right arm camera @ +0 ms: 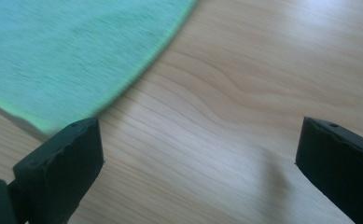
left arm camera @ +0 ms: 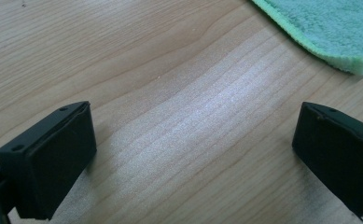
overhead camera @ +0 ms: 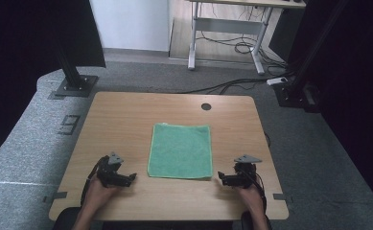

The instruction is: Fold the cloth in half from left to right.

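You held the left gripper (overhead camera: pixel 132 177) low over the table (overhead camera: pixel 126 115) near its front edge, jaws spread wide and empty, tips pointing inward toward the green towel (overhead camera: pixel 180 150). In the left gripper view its jaws stood far apart over bare wood (left arm camera: pixel 179 116), and the near corner of the towel (left arm camera: pixel 328 32) lay ahead, clear of both jaws. You held the right gripper (overhead camera: pixel 219 177) in mirror position at the other side, jaws likewise spread and gripping nothing. In the right gripper view the towel (right arm camera: pixel 67 51) reached close to one jaw tip; contact could not be confirmed there, because the cloth edge was blurred.

The towel lay flat at the middle of the table, between the two grippers and apart from both in the high view. Nothing stood between either gripper and the cloth. A round dark cable port (overhead camera: pixel 206 106) sat in the tabletop beyond the towel. Past the table stood a white-legged desk (overhead camera: pixel 232 28) with loose cables (overhead camera: pixel 232 86) on the grey floor, and black frame posts (overhead camera: pixel 71 62) rose at either side.

Your forearms were cut off at the bottom edge of the high view. The towel was a near-square terry cloth with a stitched, thickened hem. The tabletop was light wood-grain laminate with rounded corners. The jaws were matt black blocks.
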A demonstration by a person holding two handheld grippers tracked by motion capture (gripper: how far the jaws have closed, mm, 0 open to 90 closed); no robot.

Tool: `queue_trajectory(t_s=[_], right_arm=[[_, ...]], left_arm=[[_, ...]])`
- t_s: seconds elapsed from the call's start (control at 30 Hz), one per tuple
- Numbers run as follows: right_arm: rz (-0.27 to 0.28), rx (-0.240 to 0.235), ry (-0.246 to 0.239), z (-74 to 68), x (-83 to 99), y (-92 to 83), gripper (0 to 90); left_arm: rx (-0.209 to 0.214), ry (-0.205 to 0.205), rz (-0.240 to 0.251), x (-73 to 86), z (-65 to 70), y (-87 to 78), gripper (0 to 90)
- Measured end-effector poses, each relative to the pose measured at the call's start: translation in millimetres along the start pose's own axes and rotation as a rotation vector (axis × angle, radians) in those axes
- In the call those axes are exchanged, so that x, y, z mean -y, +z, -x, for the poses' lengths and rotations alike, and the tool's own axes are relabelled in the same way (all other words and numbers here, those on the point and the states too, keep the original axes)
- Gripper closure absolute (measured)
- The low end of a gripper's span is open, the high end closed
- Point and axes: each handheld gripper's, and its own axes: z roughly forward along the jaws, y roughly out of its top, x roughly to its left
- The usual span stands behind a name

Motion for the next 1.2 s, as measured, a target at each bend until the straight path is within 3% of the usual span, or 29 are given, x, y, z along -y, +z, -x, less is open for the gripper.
queue_trajectory(t_s=[0.17,0.33,0.53,0.7,0.83,1.03,1.2], right_arm=[[-0.016,-0.021,-0.038,-17.2,-15.7,5.0,0.9],[-0.012,-0.036,-0.041,-29.2,-29.2,12.0,2.3],[-0.026,-0.012,-0.051,-35.3,-29.5,20.3,5.5],[-0.074,0.042,-0.077,-32.5,-21.2,24.8,8.4],[-0.097,0.052,-0.077,-28.0,-13.8,24.6,9.8],[-0.097,0.084,-0.057,-16.7,-8.9,17.8,10.5],[-0.093,0.102,-0.019,-5.1,-4.5,13.3,10.5]], left_arm=[[-0.001,-0.001,0.0,-0.3,0.0,0.2,0.0],[-0.002,-0.002,0.001,-0.4,0.1,0.4,0.0],[-0.003,-0.002,-0.001,-0.9,0.3,0.8,0.0],[-0.005,-0.004,-0.001,-1.5,1.0,1.2,0.0],[-0.008,-0.01,0.0,-2.4,2.4,1.9,0.0],[-0.009,-0.006,-0.006,-11.2,6.7,5.5,1.1],[0.0,0.003,0.028,-27.8,12.1,13.1,0.9]])
